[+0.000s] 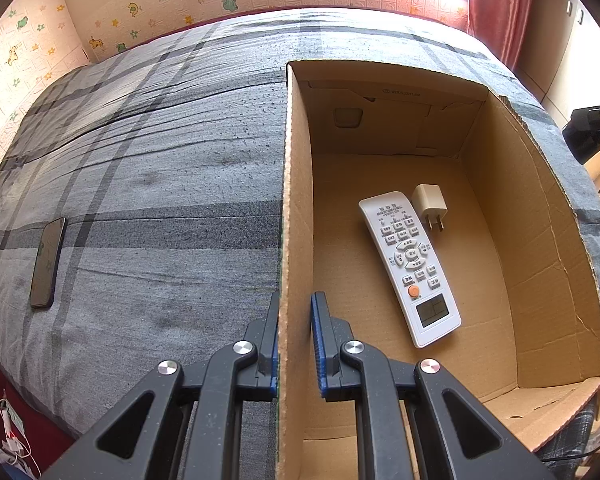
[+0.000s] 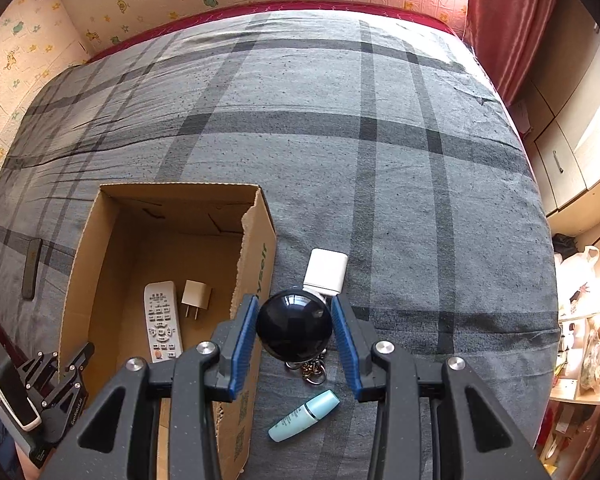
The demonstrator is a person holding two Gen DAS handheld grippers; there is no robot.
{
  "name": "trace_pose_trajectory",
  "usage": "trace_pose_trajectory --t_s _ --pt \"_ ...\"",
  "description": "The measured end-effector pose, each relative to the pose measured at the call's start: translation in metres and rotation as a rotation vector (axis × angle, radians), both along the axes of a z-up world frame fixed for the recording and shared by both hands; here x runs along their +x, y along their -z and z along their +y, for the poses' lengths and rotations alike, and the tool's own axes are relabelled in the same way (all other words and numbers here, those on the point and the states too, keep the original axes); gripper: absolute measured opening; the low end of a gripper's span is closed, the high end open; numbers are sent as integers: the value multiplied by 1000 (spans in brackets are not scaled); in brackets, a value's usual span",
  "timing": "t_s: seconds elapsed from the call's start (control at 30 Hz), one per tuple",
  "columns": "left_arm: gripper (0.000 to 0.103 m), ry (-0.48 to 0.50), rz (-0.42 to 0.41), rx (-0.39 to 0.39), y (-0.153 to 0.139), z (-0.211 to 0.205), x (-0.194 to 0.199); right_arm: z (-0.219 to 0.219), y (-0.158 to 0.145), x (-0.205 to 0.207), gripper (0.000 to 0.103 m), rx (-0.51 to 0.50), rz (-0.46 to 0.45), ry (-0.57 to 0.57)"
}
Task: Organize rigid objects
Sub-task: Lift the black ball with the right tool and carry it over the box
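Observation:
An open cardboard box (image 1: 296, 208) stands on the bed and holds a white remote (image 1: 410, 264) and a beige plug adapter (image 1: 430, 204). My left gripper (image 1: 295, 316) is shut on the box's left wall, one finger on each side. In the right wrist view the box (image 2: 256, 240), the remote (image 2: 162, 316) and the adapter (image 2: 196, 294) show at the left. My right gripper (image 2: 295, 320) is shut on a glossy black ball (image 2: 295, 326) with metal key rings (image 2: 312, 372) hanging under it, just right of the box.
A black phone (image 1: 48, 262) lies on the grey checked bedspread (image 1: 160, 160) left of the box. A white block (image 2: 326, 270) lies beyond the ball and a pale blue tube (image 2: 304, 416) lies below it. A red curtain (image 2: 508, 24) and cabinets (image 2: 560, 152) are at the right.

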State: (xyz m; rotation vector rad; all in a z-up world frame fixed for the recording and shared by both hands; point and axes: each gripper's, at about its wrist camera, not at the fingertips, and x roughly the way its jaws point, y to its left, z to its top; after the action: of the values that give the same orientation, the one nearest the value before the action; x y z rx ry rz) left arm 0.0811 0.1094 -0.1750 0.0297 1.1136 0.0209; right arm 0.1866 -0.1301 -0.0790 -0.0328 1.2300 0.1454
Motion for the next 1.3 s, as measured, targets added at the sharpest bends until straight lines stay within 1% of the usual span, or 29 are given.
trace_pose_trajectory --t_s 0.27,0.6,0.83,1.03,1.3 --pt "14 -1 -1 -1 0 0 0 31 -3 -8 41 22 -4 -65" --pt "14 -1 -1 -2 0 0 0 65 9 -14 41 30 15 -135" --pt "14 1 -2 2 0 -1 0 88 27 -16 41 17 41 -171" --pt "14 1 -3 2 0 -1 0 105 46 -17 41 -18 63 -192" --pt "14 2 -3 3 0 0 -1 116 75 -14 41 -43 117 -193"
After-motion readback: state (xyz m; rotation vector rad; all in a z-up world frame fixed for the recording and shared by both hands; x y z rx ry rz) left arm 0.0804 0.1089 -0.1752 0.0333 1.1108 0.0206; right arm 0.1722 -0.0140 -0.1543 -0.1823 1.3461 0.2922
